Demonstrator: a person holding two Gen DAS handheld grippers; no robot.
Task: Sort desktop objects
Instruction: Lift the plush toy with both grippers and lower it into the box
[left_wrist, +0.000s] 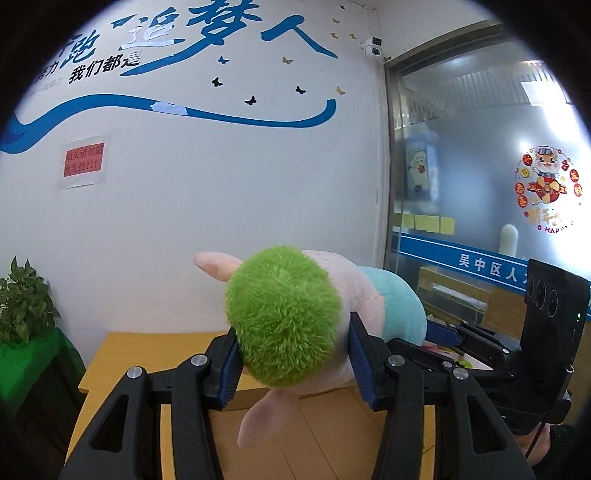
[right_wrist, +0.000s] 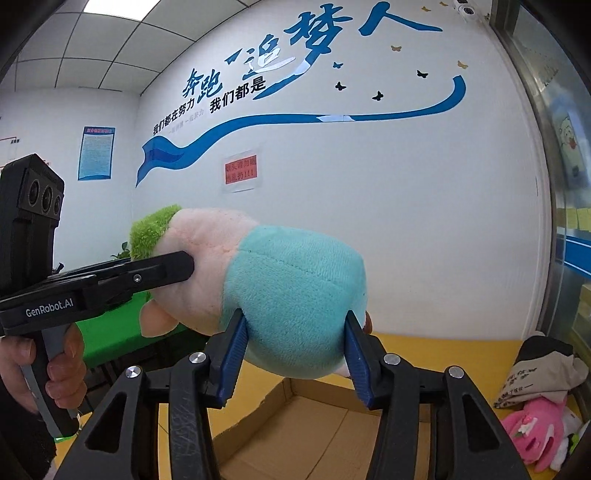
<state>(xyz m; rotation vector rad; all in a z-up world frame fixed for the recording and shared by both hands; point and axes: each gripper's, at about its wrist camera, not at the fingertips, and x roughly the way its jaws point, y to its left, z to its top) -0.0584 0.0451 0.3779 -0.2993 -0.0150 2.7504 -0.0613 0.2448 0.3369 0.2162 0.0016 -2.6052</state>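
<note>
Box (right_wrist: 295, 435) open, directly below right gripper (right_wrist: 295, 354). Plush (right_wrist: 258, 280) held in air over it by both: right gripper clamped on teal end, left gripper (left_wrist: 291, 362) clamped on green head. Pink toy (right_wrist: 535, 432) lower right.

Plush toy (left_wrist: 284, 317) face: hidden, turned away in both views.
Cardboard box (right_wrist: 314, 424): cut by gripper arms and lower edge.
Pink plush (right_wrist: 535, 432): partly cut off at the frame's edge.
Red notice (left_wrist: 84, 162) text: too small to read.
</note>
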